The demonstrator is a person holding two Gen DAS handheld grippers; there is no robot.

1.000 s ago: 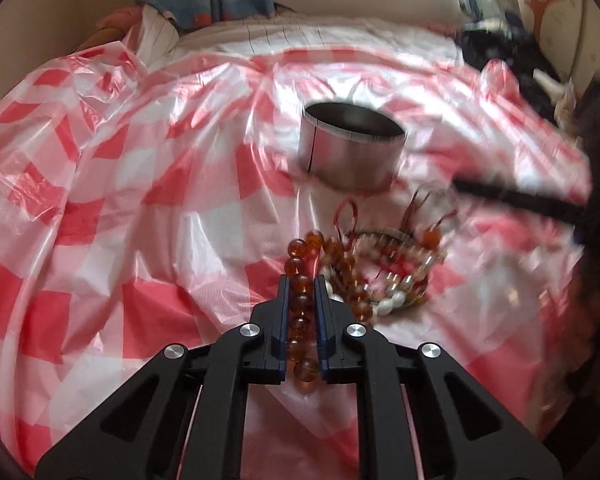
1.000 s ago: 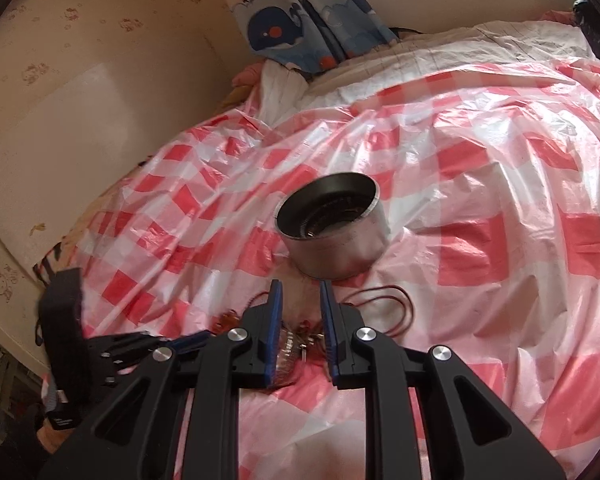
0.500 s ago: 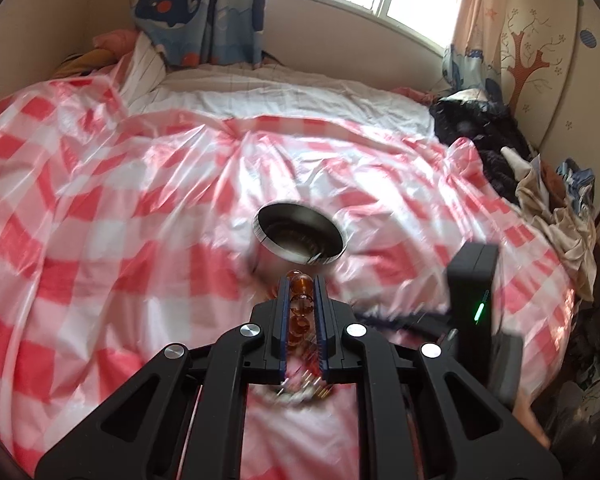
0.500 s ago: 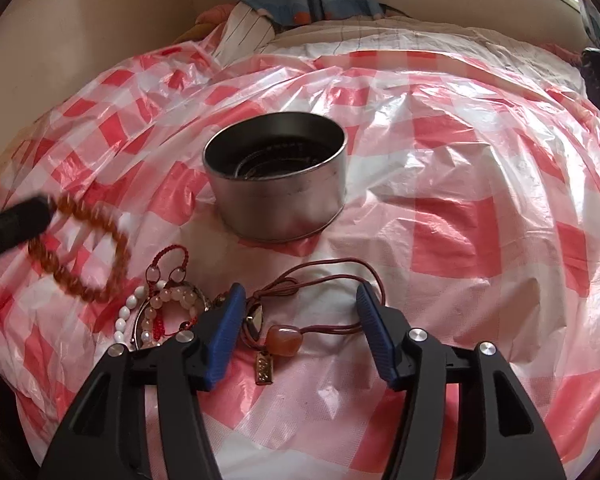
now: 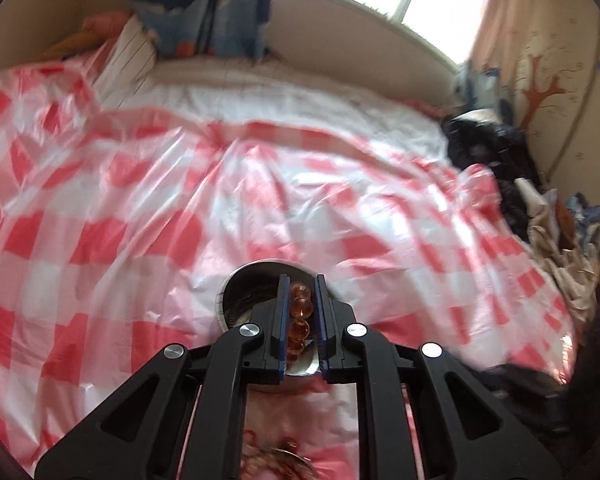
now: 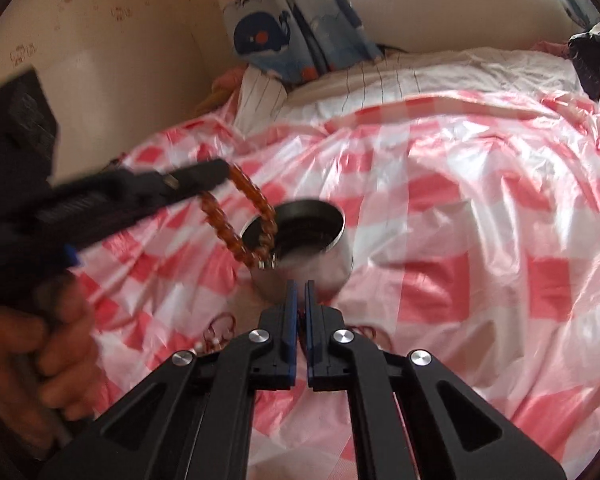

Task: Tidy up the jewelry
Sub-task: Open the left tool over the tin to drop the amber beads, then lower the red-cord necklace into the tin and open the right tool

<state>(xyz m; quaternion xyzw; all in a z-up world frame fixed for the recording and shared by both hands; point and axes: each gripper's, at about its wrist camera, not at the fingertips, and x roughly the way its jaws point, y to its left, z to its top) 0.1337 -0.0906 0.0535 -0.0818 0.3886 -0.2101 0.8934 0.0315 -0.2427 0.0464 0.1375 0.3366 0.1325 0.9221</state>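
My left gripper point(image 5: 299, 280) is shut on an amber bead bracelet point(image 5: 298, 312) and holds it over the round metal tin point(image 5: 236, 296). In the right wrist view the bracelet point(image 6: 240, 216) hangs from the left gripper point(image 6: 220, 170) above the tin's point(image 6: 300, 240) near left rim. My right gripper point(image 6: 299, 284) is shut, just in front of the tin, and a thin red cord point(image 6: 300, 316) shows between its fingers. More jewelry point(image 6: 216, 332) lies on the cloth to its left.
A red and white checked plastic sheet point(image 6: 460, 240) covers the bed. A whale-print curtain point(image 6: 292, 28) and a window stand behind. Dark clothes point(image 5: 492, 152) are piled at the right edge. A jewelry pile point(image 5: 276, 456) lies under the left gripper.
My left gripper lifted the amber bracelet off the pile and carried it over the tin. My right gripper opened over the red cord necklace, then shut on it and rose.
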